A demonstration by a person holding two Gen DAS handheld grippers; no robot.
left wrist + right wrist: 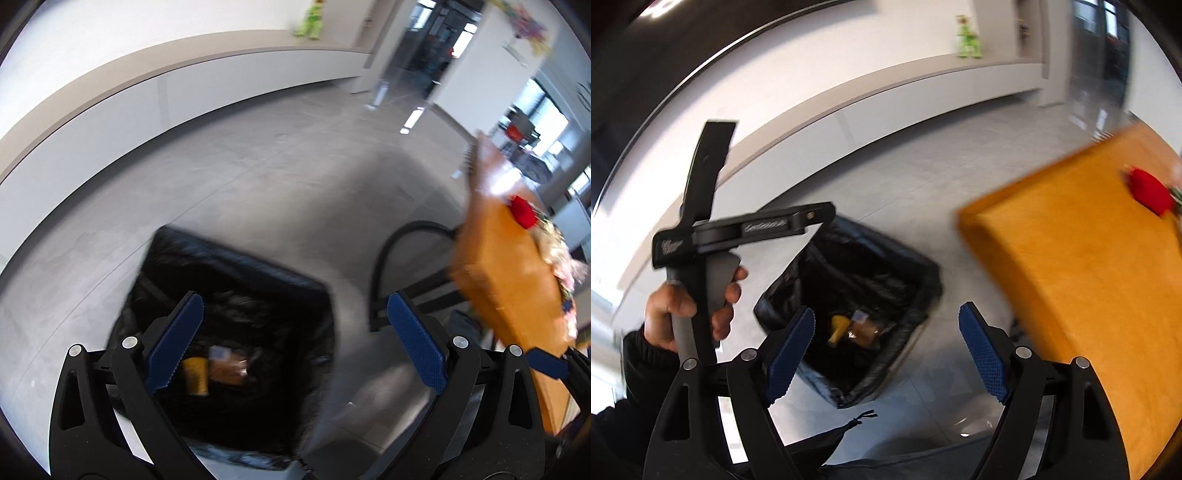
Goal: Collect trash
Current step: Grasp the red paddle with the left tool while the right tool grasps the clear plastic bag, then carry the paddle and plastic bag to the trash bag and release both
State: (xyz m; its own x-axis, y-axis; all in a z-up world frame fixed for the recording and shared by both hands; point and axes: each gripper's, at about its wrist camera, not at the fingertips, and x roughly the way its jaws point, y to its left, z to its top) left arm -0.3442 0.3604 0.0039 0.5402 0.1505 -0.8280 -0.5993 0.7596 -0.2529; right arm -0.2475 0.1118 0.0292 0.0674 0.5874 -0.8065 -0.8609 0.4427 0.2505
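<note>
A bin lined with a black bag (pixel 236 266) stands on the grey floor; it also shows in the right wrist view (pixel 871 258). Inside lie a yellow cup (pixel 195 374) (pixel 837 328) and a brown wrapper (pixel 229 367) (pixel 864 330). My left gripper (pixel 295 339) is open and empty, held above the bin. My right gripper (pixel 886 350) is open and empty, also above the bin. The left gripper's body, held in a hand (pixel 683 306), shows at the left of the right wrist view.
An orange wooden table (pixel 1071 266) is at the right, with a red object (pixel 1150 192) and other small items near its far edge; it also shows in the left wrist view (pixel 509 266). A black chair frame (pixel 391 258) stands beside it. A long white bench runs along the wall.
</note>
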